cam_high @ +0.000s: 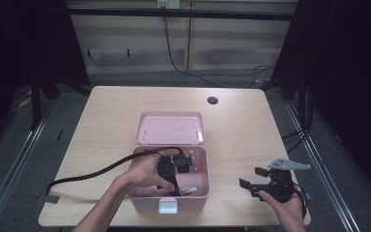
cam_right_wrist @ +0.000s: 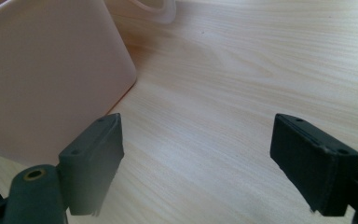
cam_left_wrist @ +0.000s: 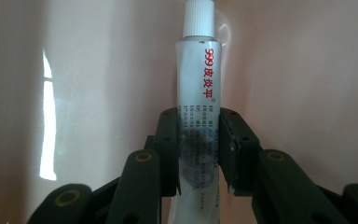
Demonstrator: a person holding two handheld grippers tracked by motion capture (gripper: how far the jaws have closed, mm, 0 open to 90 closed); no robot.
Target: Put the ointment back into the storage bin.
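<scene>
Two black jaws of the left gripper clamp a white ointment tube down inside the open pink box, cap pointing away. Right of that box, the right gripper hovers over the wooden table, jaws spread wide, empty.

The white printed ointment tube runs off the frame's bottom edge; its small grey print is unreadable.
</scene>
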